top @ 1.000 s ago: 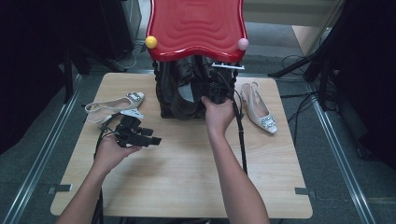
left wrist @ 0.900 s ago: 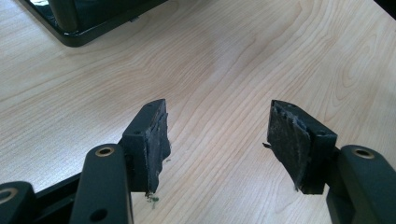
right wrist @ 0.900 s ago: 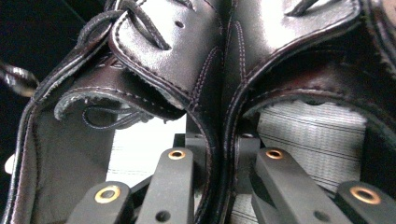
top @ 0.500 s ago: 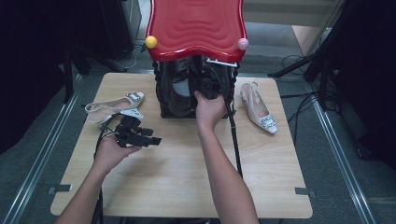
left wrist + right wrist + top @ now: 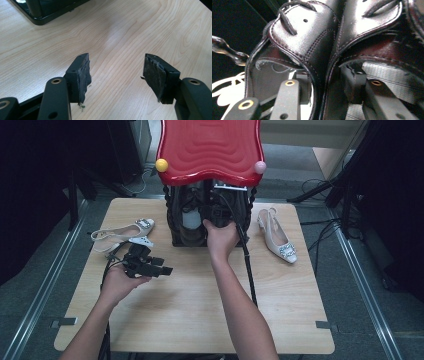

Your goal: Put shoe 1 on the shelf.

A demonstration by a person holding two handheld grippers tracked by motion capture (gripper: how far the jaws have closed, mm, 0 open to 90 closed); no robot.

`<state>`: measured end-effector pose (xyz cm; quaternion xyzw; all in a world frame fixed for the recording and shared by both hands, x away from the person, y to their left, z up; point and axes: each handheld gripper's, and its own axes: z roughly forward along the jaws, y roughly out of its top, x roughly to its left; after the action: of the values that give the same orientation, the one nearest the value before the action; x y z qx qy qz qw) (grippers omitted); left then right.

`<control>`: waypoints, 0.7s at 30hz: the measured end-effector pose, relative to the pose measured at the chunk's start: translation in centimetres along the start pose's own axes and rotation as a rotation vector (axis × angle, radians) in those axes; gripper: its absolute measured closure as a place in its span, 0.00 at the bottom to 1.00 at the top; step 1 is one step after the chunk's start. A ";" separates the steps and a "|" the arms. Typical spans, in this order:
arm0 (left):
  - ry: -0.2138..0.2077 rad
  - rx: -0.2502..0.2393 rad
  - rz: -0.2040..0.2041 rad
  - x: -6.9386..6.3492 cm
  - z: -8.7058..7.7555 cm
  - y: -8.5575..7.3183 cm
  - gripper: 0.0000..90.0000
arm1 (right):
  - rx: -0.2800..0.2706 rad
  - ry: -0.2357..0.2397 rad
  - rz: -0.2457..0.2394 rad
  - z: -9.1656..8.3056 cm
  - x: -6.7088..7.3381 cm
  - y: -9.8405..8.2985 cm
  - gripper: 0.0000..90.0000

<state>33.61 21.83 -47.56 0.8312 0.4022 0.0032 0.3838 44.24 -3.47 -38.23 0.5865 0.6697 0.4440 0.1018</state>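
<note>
Nearest first, high view: left gripper lies in the left hand at about nine o'clock of the table. In the left gripper view, left gripper has its jaws spread wide with nothing between them, only bare wood below.

Further in, toward twelve o'clock: right hand reaches into the black rack under the red wavy top. Right gripper is inside the rack, at the dark leather shoes.

Right gripper view: right gripper has one jaw down inside each shoe opening. The two adjoining collars of the dark leather shoes stand between the jaws. The jaws have just been opening, and the right pad sits clear of the leather. I read the claw as spread, not pinching.

Handling, as judged:
- Leather is glossy and thick with stitched edges, so probably stiff at the collar and slick on the outer face.
- A pair likely weighs a fair amount for one claw and would swing if lifted by the top alone.
- Best hold seems to be the two inner collars pinched together, with pads on the duller lining rather than the polished side.
- Not fragile, though the shine could scuff against the rack posts.

Flanking the rack: one pale heeled shoe at ten o'clock, another at two o'clock, both well apart from the grippers
</note>
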 end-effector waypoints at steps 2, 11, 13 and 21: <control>0.001 -0.001 0.000 0.0 0.0 0.0 0.43 | -0.002 0.016 -0.015 0.0 -0.3 0.1 0.66; 0.001 -0.007 -0.009 0.0 -0.2 0.0 0.43 | -0.017 0.092 -0.037 -0.7 -0.9 0.0 0.64; -0.004 -0.011 -0.012 0.0 -0.3 0.0 0.43 | -0.019 0.093 -0.057 -1.3 -1.0 -0.1 0.65; 0.004 -0.032 -0.005 -0.3 -0.8 0.5 0.44 | -0.004 0.170 -0.075 -3.3 -1.8 -0.3 0.64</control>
<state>33.47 21.97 -46.60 0.8239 0.4049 0.0103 0.3965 42.41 -6.58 -37.24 0.5211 0.6966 0.4893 0.0621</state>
